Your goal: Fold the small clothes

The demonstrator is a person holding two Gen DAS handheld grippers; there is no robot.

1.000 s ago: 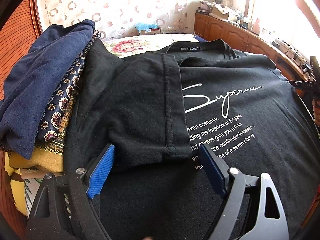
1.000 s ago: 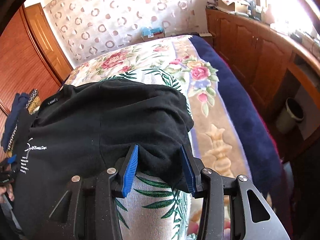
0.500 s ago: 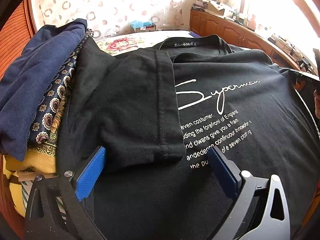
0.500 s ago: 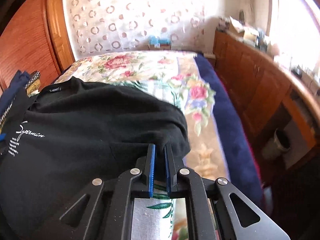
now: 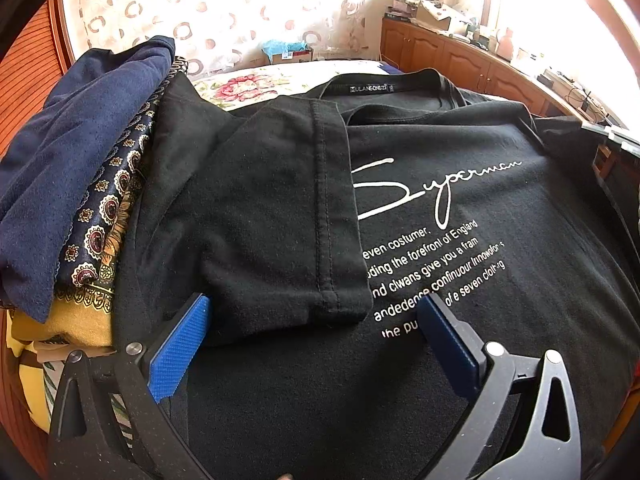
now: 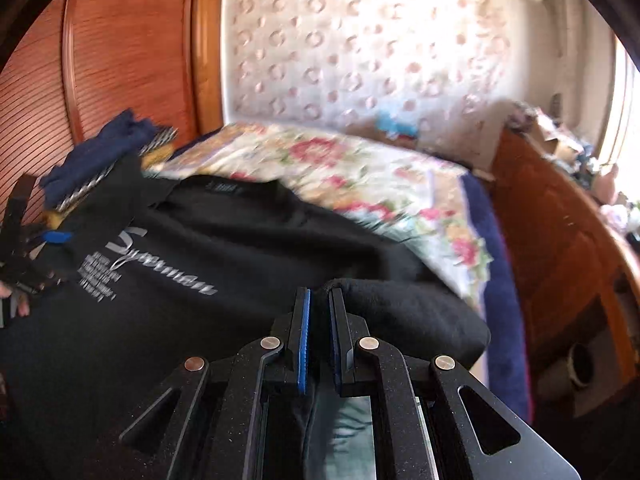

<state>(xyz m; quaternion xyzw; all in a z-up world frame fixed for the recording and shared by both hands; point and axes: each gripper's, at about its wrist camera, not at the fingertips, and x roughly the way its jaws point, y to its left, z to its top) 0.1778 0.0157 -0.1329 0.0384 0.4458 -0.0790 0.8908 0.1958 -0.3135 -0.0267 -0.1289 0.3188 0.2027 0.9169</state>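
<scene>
The black knit tee (image 5: 460, 152), tagged "ULANGONGZI" and printed "Superman" in white script, lies on the floral bed (image 6: 360, 168), one hemmed sleeve folded in between the left gripper's (image 5: 316, 320) wide-spread blue ribbed pads, the right gripper (image 6: 319, 300) pinching its other sleeve.

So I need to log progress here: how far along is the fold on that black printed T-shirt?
Done: one short sleeve of the black cotton T-shirt with white lettering lies folded in over the chest, and the left tool stands open, clear of it. In hand: the right tool is shut on the opposite sleeve, lifting it. Left: laying that sleeve in, then folding the body.
</scene>
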